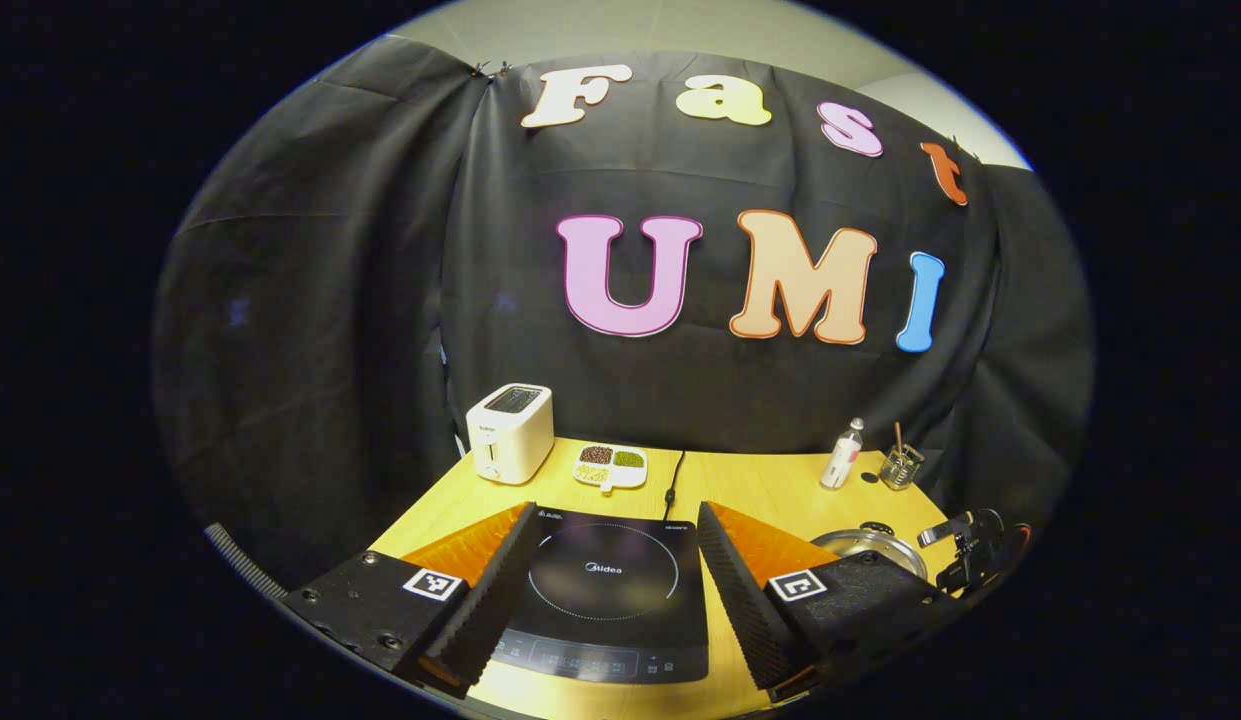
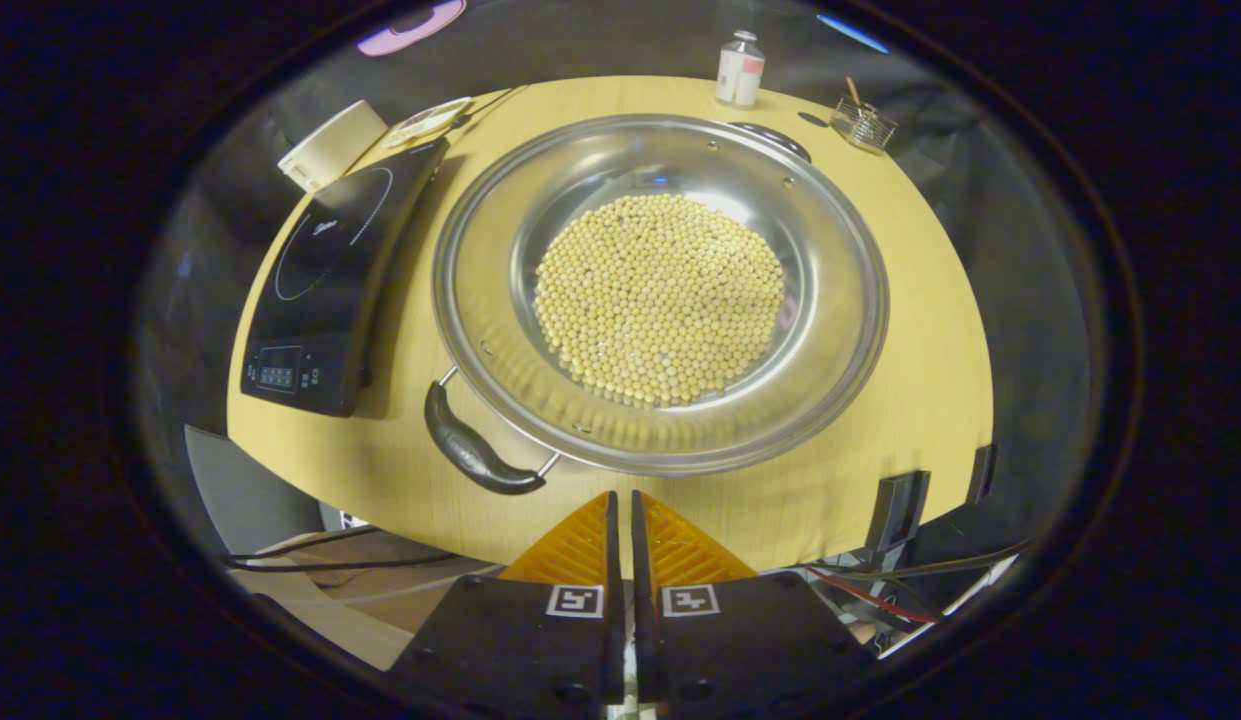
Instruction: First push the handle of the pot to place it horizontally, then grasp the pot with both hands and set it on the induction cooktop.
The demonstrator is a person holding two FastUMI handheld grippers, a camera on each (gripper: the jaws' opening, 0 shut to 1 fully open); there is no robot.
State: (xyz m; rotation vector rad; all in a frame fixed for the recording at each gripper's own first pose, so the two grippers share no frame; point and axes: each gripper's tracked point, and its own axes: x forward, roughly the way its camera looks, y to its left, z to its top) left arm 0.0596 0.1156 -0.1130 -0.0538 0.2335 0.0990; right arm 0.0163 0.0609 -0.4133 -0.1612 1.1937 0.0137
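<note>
A wide steel pot holding soybeans sits on the wooden table. Its black handle points to the near left, and a second handle sits on the far rim. The black induction cooktop lies just left of the pot. My right gripper is shut on nothing, at the table's near edge just right of the black handle. My left gripper hangs open above the cooktop, with the pot's rim to its right.
At the back of the table stand a white toaster, a divided dish of beans, a small bottle and a glass. The cooktop's cord runs backward. Black hardware sits past the pot. Cables hang below the near edge.
</note>
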